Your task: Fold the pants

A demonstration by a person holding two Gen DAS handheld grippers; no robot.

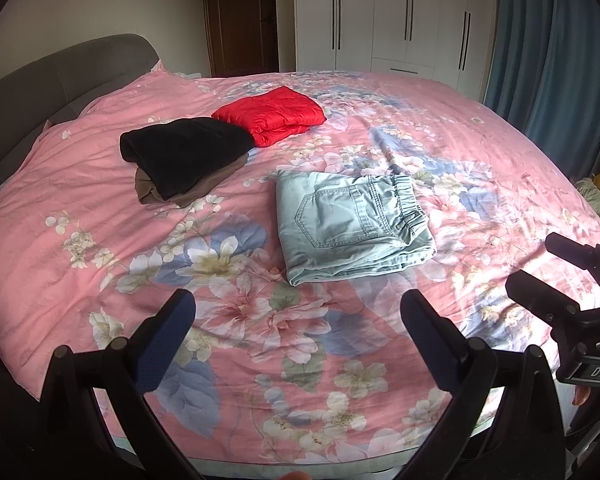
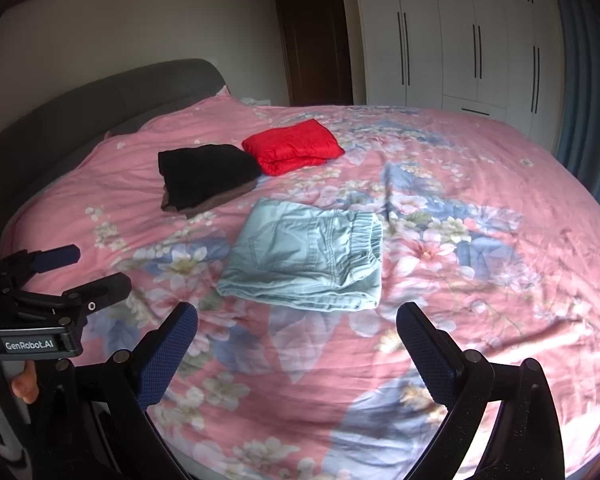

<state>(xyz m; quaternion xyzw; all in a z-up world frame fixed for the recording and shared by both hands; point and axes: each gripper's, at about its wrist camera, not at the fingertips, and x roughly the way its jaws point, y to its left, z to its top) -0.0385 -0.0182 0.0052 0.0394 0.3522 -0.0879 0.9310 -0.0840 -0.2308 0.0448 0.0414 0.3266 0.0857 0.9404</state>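
Pants [image 1: 352,224], one pair, pale green denim, folded into a compact rectangle at the centre of the left wrist frame, back pocket up, elastic waistband toward the right edge of the bundle. Same pair [image 2: 306,256] just above centre in the right wrist frame, flat on the pink floral duvet [image 1: 100,184].

Three more folded garments toward the upper left of centre: one black garment [image 1: 184,152] stacked on one brown garment [image 1: 188,196], only a brown rim visible beneath; one red quilted garment [image 1: 270,114] just beside the black one, apparently touching its right edge.

Left gripper [image 1: 298,318] at the bottom of its own frame, two blue-padded fingers [image 1: 166,340] spread wide, nothing between them, hovering near the lower edge of the pants without contact. Seen again at the lower left of the right wrist frame [image 2: 90,276], jaws apart.

Right gripper [image 2: 298,332] at the bottom of its frame, two fingers likewise spread wide and holding nothing, clear of the pants. Visible at the right edge of the left wrist frame [image 1: 540,264], jaws parted.

Grey headboard [image 1: 60,76] at upper left, white wardrobe [image 1: 400,16] with several long dark handles across the top, one dark door [image 1: 240,16] left of it, blue curtain [image 1: 552,48] at upper right.
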